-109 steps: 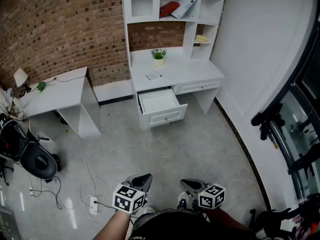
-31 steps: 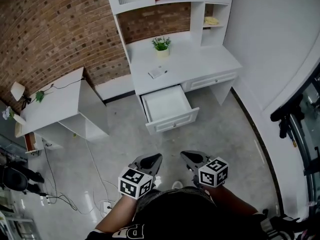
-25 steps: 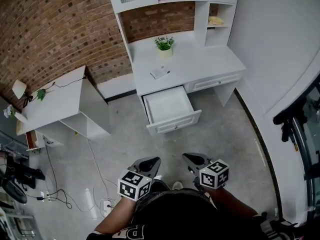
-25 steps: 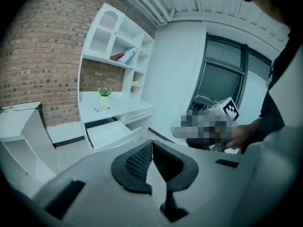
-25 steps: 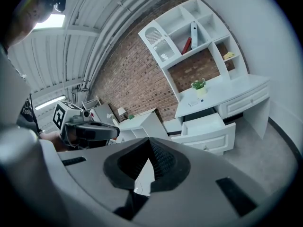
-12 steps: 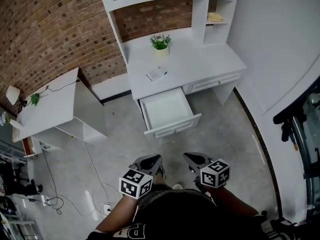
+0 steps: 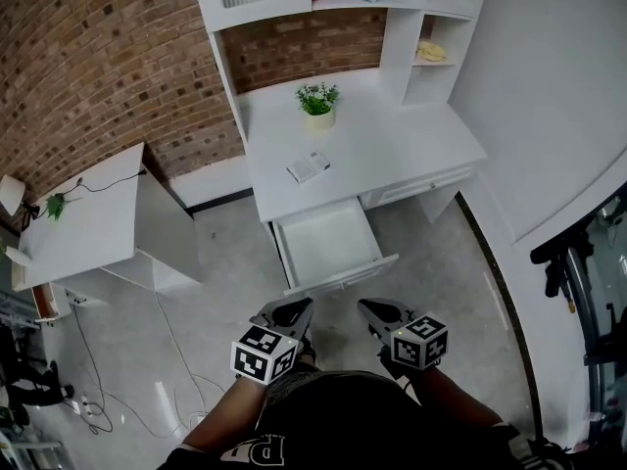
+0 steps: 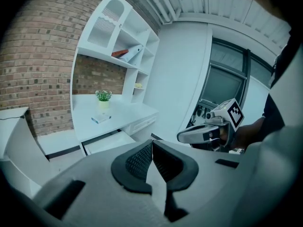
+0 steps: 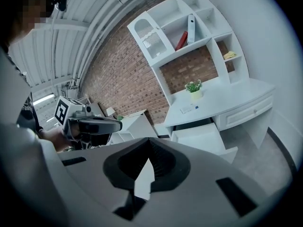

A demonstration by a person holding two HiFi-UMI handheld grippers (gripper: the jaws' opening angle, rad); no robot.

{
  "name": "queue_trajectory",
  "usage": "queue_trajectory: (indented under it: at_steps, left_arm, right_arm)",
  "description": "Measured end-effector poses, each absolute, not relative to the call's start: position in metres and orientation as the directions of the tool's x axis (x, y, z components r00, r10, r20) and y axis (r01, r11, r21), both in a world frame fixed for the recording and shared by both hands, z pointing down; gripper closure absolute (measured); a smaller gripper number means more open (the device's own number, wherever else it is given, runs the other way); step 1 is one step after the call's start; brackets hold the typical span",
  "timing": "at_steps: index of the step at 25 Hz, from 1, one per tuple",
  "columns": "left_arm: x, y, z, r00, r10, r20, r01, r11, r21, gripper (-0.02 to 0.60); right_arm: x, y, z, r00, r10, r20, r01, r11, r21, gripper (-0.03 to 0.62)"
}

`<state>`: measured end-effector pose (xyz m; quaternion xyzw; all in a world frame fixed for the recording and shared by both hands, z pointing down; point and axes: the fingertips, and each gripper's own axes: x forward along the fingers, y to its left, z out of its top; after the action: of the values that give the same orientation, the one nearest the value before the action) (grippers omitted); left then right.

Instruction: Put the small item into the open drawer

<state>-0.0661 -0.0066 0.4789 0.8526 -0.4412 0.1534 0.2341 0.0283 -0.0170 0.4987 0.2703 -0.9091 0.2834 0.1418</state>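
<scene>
Head view: the small item point(image 7: 308, 166) is a flat, white rectangular piece with a bluish edge. It lies on the white desk point(image 7: 411, 150), between the potted plant point(image 7: 317, 101) and the open drawer point(image 7: 333, 248), touching neither. The left gripper point(image 7: 292, 307) and right gripper point(image 7: 372, 308) are held side by side just short of the drawer front. On each gripper the jaws are pressed together, gripping nothing.

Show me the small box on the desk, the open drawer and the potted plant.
small box point(image 7: 308, 166): head view, middle of its top.
open drawer point(image 7: 328, 244): head view, its bare inside floor.
potted plant point(image 7: 317, 97): head view, its leaves.
</scene>
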Motion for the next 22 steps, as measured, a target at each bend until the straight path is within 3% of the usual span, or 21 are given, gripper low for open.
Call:
queue_trajectory:
  at_steps: [22]
  left_arm:
    - [-0.196, -0.195, 0.496, 0.615, -0.615, 0.494, -0.764, -0.62, 0.179, 0.563]
  right_arm:
    - [-0.076, -0.193, 0.499, -0.7, -0.51, 0.499, -0.702, 0.621, -0.35, 0.589]
